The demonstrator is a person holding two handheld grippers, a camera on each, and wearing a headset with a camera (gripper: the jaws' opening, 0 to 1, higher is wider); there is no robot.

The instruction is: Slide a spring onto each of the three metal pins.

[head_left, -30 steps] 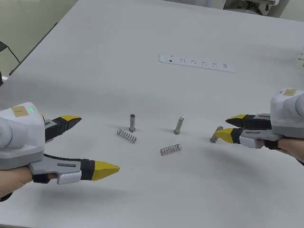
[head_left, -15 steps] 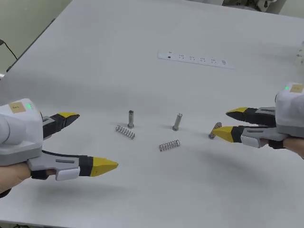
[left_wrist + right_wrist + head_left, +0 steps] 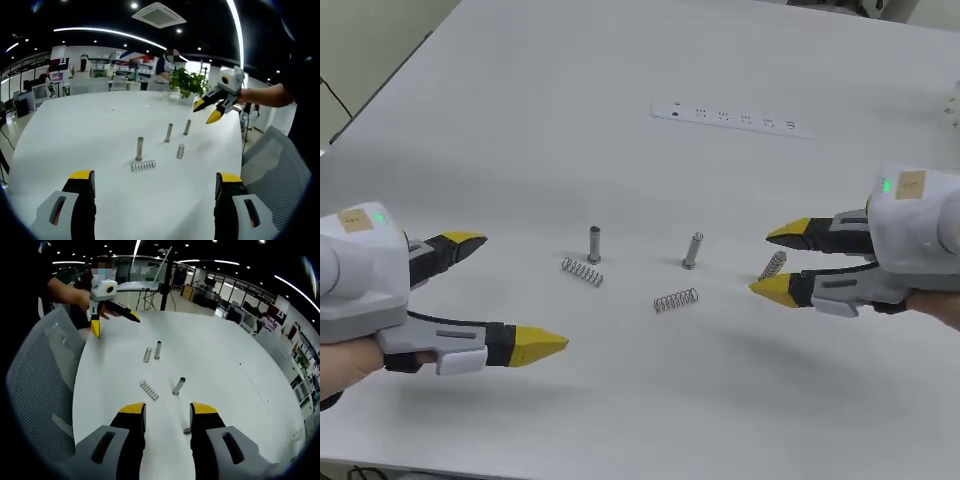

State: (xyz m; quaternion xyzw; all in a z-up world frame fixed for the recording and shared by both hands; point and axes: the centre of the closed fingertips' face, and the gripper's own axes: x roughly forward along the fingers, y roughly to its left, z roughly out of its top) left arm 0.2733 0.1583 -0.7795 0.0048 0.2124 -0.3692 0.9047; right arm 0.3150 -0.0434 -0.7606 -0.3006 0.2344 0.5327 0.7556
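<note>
Currently your left claw (image 3: 505, 293) hangs released above the near left part of the bench (image 3: 520, 120), its jaws spread wide and gripping nothing. Your right claw (image 3: 778, 260) is released too, with its jaws parted less widely. They straddle a coiled piece (image 3: 773, 265) that stands tilted on the bench. Neither jaw looks to be touching it, and I cannot tell whether a pin sits inside the coils.

Between your two claws, the first pin (image 3: 595, 243) stands upright. The first spring (image 3: 582, 271) lies flat just beside its foot, on the side toward you. Further toward your right claw, the second pin (image 3: 692, 250) stands leaning slightly. The second spring (image 3: 676, 300) lies flat near it, again on the side toward you and apart from the pin. Neither of these two springs is on its pin yet.

Well beyond them, a white power strip (image 3: 730, 118) lies flat on the bench.
</note>
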